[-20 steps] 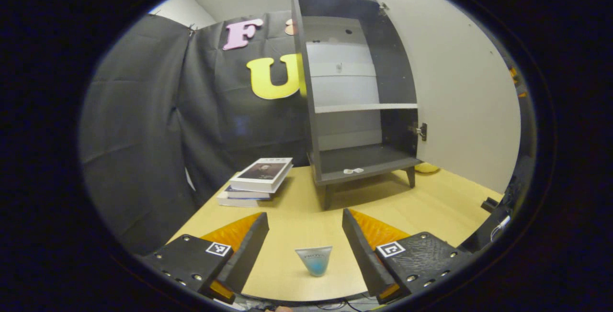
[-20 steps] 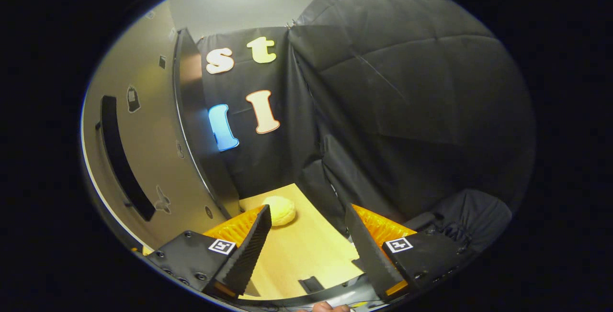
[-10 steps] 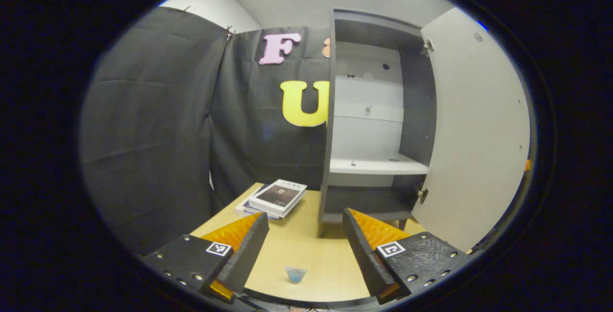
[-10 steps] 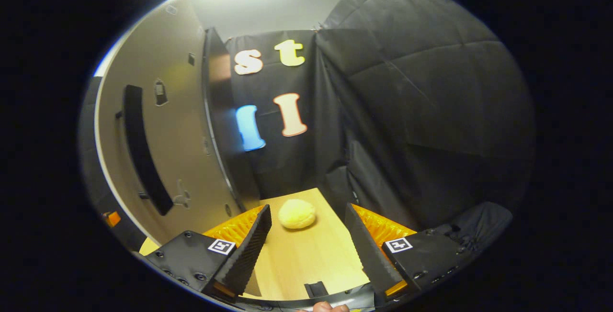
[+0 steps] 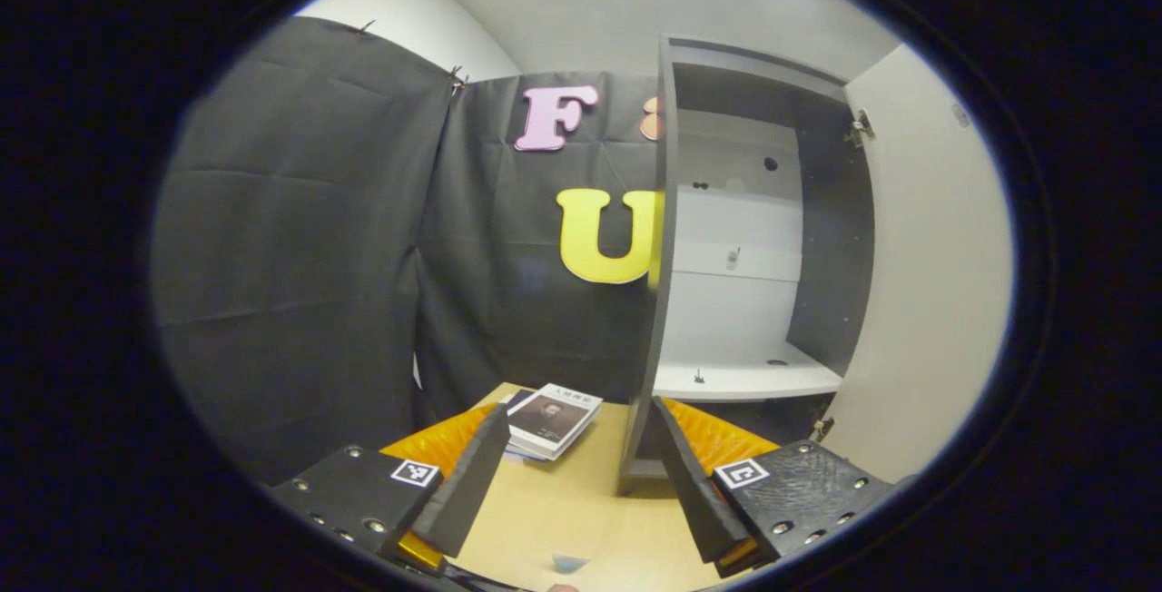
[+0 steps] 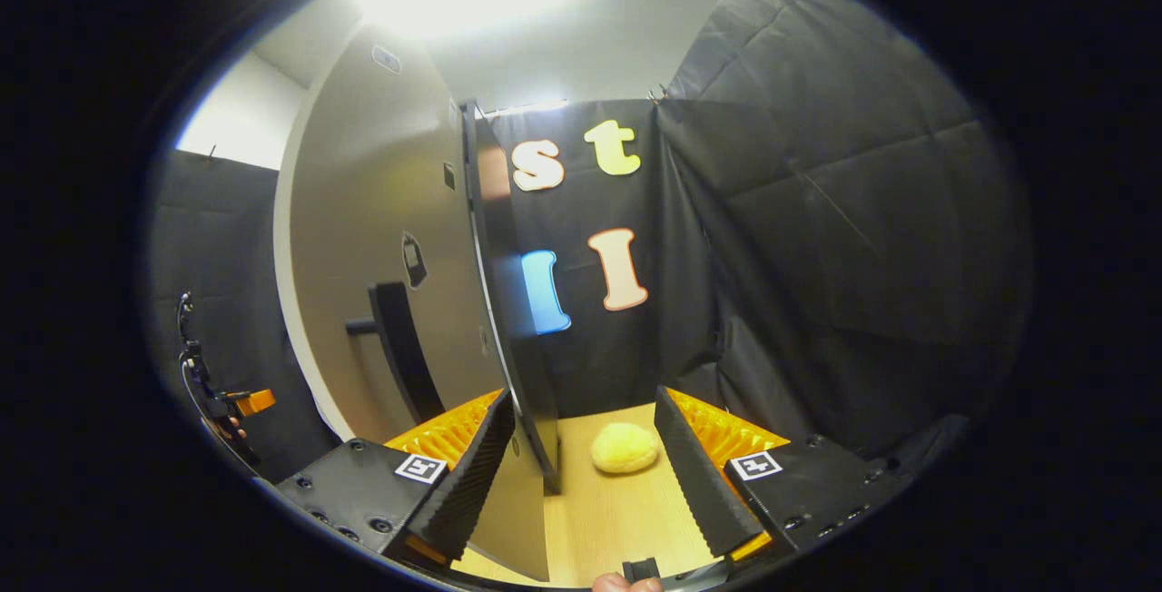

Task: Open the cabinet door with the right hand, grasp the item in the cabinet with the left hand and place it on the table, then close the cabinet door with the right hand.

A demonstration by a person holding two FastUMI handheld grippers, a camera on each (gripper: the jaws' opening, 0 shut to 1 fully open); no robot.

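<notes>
On the pale wooden table (image 5: 581, 519) stands the tall dark grey cabinet (image 5: 655, 301) with its big white door (image 5: 926, 283) swung wide open at 3 o'clock in the left gripper view. A white shelf (image 5: 744, 380) sits inside it.

Down at 6 o'clock in that view, the left gripper (image 5: 574, 483) has its two fingers spread wide apart. They hold nothing and touch nothing. Right at the bottom edge, between the fingers, a small see-through blue cup (image 5: 570, 562) peeks up from the table. At 7 o'clock of the cabinet lies a stack of books (image 5: 550, 419).

Over in the right gripper view, the right gripper (image 6: 585, 483) is wide open too and has hold of nothing. The outside of the white door (image 6: 381, 256) stands at 9 o'clock, with its long black handle (image 6: 404, 365) just above the left finger (image 6: 463, 483). The door's thin edge (image 6: 508, 329) runs down between the fingers. I cannot tell if the finger touches the door. A soft round yellow bun (image 6: 625, 448) rests on the table between the fingers, farther back.
</notes>
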